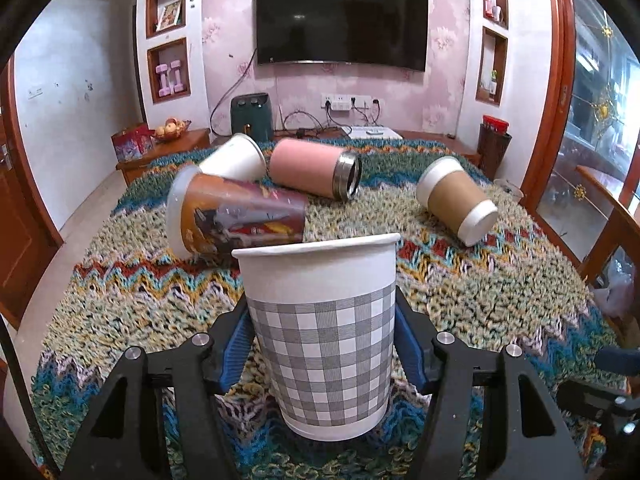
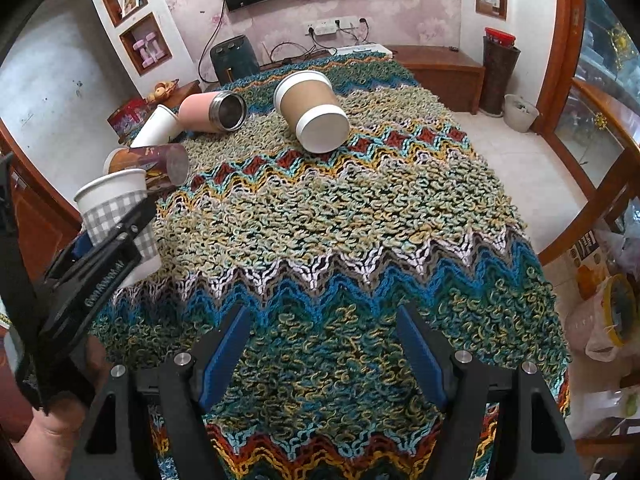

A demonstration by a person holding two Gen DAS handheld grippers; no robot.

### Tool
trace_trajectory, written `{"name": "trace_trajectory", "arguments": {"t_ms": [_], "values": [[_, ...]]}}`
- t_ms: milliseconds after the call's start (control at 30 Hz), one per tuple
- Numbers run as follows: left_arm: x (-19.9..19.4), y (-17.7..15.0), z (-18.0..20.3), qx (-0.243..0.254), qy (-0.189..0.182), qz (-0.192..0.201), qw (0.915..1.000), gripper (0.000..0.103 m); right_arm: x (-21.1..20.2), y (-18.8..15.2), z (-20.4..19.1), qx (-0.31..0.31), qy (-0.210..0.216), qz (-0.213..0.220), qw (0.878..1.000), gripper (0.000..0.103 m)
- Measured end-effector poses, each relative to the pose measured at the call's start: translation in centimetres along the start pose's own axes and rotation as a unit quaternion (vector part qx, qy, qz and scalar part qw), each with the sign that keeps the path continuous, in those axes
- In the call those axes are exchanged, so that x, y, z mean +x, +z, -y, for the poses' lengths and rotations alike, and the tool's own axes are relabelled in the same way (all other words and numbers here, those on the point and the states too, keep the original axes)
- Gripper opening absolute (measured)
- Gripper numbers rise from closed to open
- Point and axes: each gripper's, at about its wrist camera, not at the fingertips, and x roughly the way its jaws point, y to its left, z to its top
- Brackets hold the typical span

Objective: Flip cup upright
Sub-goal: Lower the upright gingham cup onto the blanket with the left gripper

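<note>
A grey-checked white paper cup point(image 1: 326, 332) stands nearly upright, mouth up, between the fingers of my left gripper point(image 1: 324, 344), which is shut on its sides; its base is at the woven cloth point(image 1: 500, 292). The same cup point(image 2: 112, 204) and left gripper show at the left of the right wrist view. My right gripper point(image 2: 324, 344) is open and empty above the near part of the cloth point(image 2: 340, 220).
Several cups lie on their sides on the cloth: a printed orange cup point(image 1: 236, 216), a plain white cup point(image 1: 236, 156), a pink steel tumbler point(image 1: 314, 168) and a brown-sleeved cup point(image 1: 456, 200). A wooden chair point(image 1: 608, 220) stands to the right.
</note>
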Motion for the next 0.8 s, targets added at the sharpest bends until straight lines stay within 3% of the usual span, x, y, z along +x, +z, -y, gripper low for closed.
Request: {"name": "trace_trajectory", "arguments": {"t_ms": [233, 800], "values": [[0.2, -1.9, 0.5, 0.007, -0.004, -0.021, 0.9997, 0.065, 0.2, -0.2, -0.5, -0.002, 0.008, -0.001, 1.000, 0.076], [-2.6, -3.9, 0.6, 0.024, -0.010, -0.020, 0.9995, 0.065, 0.2, -1.0, -0.8, 0.000, 0.015, -0.001, 1.000, 0.076]]}}
